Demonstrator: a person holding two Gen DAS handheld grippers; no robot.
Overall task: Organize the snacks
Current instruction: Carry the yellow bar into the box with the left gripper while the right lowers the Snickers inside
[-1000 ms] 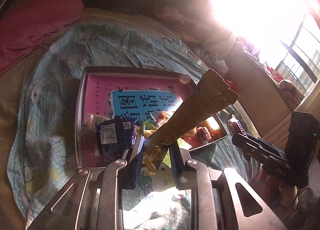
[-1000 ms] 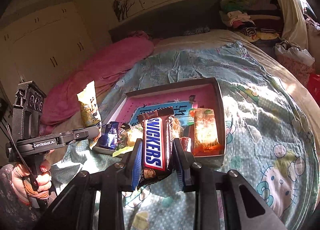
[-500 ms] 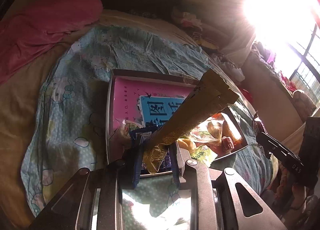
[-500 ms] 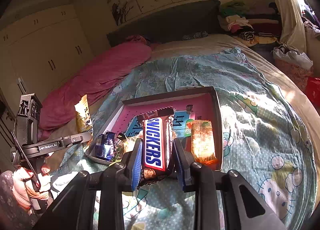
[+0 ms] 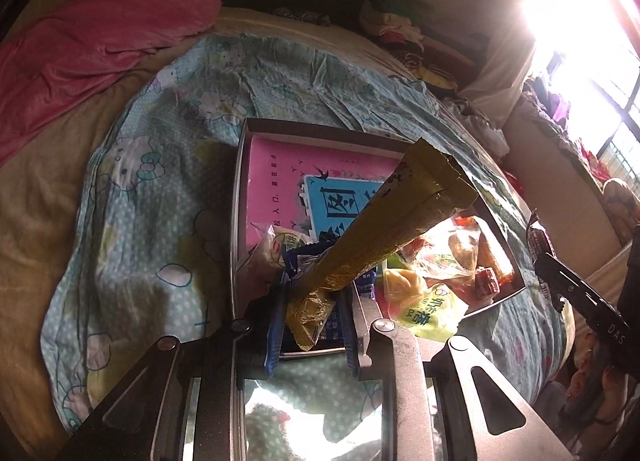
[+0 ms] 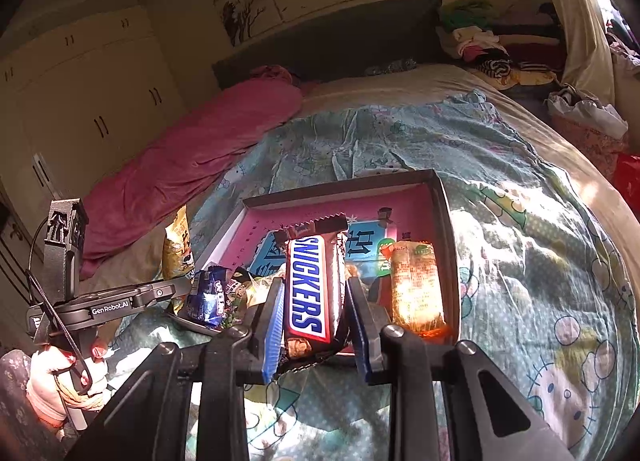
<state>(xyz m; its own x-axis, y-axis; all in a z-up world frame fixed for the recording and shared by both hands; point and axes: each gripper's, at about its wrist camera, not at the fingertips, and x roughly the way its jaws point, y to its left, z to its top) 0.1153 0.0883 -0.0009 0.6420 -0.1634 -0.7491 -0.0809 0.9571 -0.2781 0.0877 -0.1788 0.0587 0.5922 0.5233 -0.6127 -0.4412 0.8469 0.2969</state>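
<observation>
My left gripper is shut on a long gold snack packet, held over the near edge of a shallow box with a pink and blue lining. The same packet shows in the right wrist view at the box's left. My right gripper is shut on a Snickers bar, held upright above the box's near edge. Inside the box lie a blue wrapped snack, an orange packet and several small wrapped sweets.
The box lies on a light blue cartoon-print quilt on a bed. A pink blanket lies along the far left. Clothes are piled at the head of the bed. A bright window glares at right.
My left gripper has moved left and back with the gold packet, so the box now sits more to the right. My right gripper has pulled back slightly with the Snickers bar.
</observation>
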